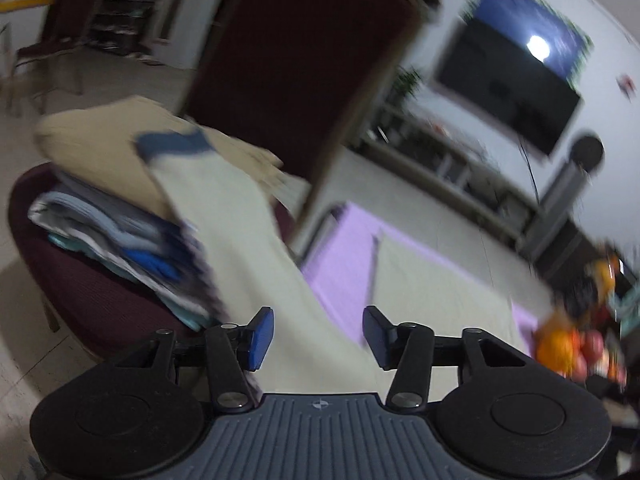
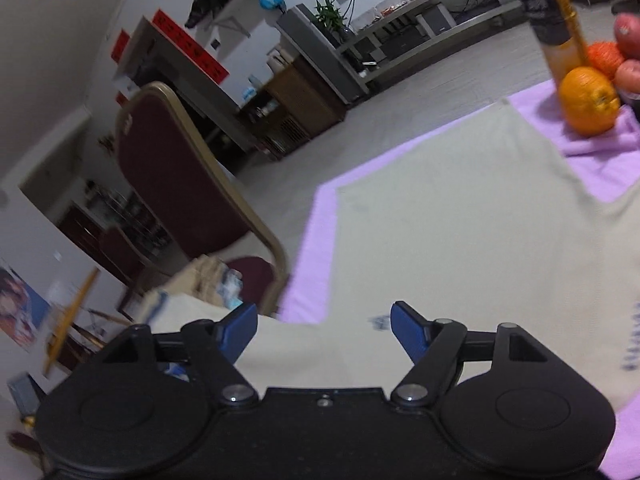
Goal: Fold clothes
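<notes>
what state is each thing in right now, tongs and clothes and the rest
left tongs: open, holding nothing
right tongs: open, holding nothing
cream shirt: partly spread on the purple cloth, one end trailing off toward the chair
purple cloth: lying flat under the shirt
pile of clothes: stacked on the chair seat, folded
chair: upright
orange: resting on the purple cloth
tv: on, picture blurred

Table w/ lilac cloth cover [image 2: 308,248]: cream T-shirt [image 2: 460,208] spread flat on it, oranges [image 2: 588,106] + red apples [image 2: 628,72] at far corner. Maroon chair seat [image 1: 80,288]: stack of folded clothes [image 1: 120,216].
</notes>
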